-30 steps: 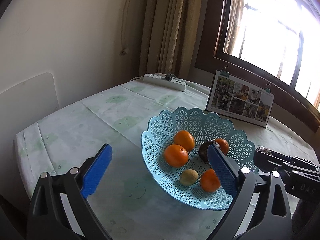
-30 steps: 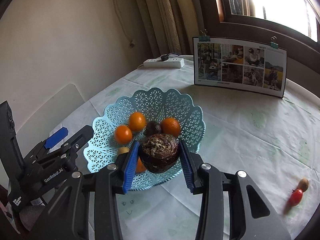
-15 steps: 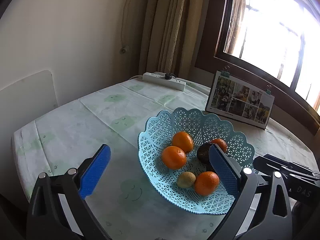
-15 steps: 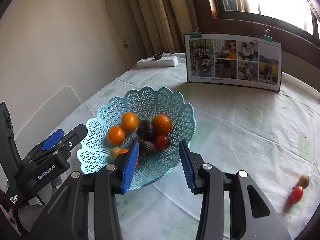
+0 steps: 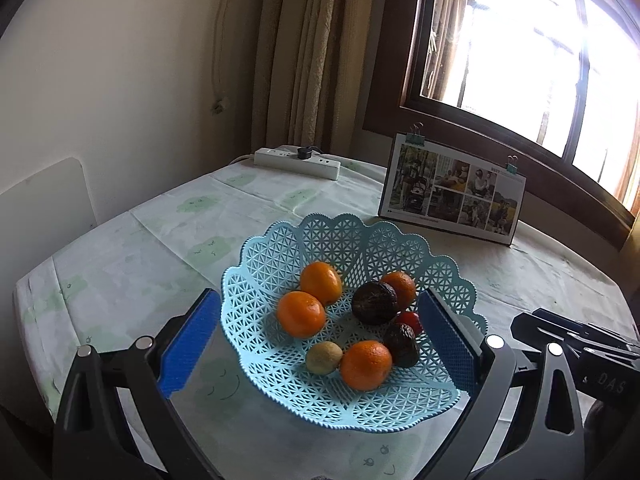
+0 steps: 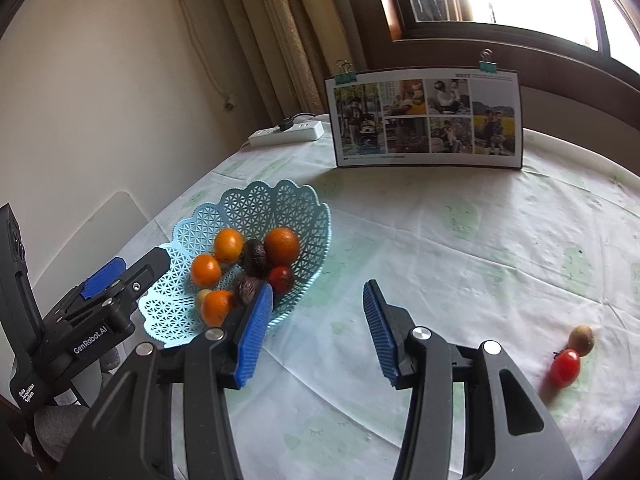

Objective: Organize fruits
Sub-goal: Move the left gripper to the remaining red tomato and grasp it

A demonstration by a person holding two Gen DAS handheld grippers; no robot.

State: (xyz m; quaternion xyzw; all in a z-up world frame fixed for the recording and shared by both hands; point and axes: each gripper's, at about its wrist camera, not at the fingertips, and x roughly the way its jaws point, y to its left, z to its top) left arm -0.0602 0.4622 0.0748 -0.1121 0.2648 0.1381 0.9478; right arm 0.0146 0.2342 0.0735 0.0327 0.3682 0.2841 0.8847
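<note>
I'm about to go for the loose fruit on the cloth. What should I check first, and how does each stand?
1. Right tool open, empty: ok.
2. Left tool open, empty: ok.
3. Red tomato and small brown fruit lie outside the basket: not ok.
4. Cloth between right tool and tomato bare: ok.
5. Basket has room: ok.
6. Tomato and brown fruit touching: cannot tell.

My left gripper (image 5: 316, 344) hangs with its jaws spread wide and empty, one on either side of the blue lattice basket (image 5: 280, 256) on the table (image 5: 160, 240). Inside the basket lie four oranges (image 5: 301, 314), two dark brown fruits (image 5: 374, 303), a small tan fruit (image 5: 324, 357) and a red tomato (image 5: 409, 322). Behind the basket stands a photo card (image 5: 452, 194), with a white power strip (image 5: 298, 162) further back.
</note>
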